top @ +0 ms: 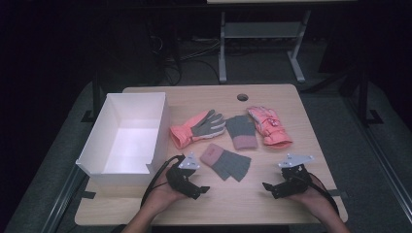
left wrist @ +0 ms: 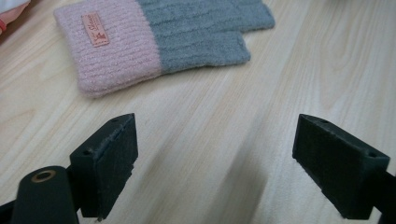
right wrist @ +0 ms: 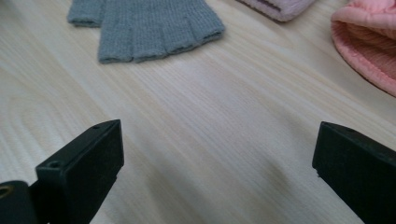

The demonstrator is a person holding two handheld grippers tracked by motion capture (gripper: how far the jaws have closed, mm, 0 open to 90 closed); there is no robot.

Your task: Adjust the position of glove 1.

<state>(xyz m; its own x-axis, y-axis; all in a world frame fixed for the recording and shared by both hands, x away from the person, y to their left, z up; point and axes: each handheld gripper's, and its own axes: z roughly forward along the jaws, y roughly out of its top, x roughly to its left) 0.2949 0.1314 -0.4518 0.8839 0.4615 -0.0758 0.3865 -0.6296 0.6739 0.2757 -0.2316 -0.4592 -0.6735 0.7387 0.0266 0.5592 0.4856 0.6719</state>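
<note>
Writing too small to be read is carried on an orange label (left wrist: 95, 29) sewn to the knit glove's (left wrist: 159, 42) pink cuff, while nothing is gripped by the left gripper (left wrist: 215, 163) or right gripper (right wrist: 217, 172), both spread wide.

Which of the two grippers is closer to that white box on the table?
The left. The left gripper sits just beside the white box's near corner, jaws open. The right gripper is across the table, past the grey knit glove, also open.
</note>
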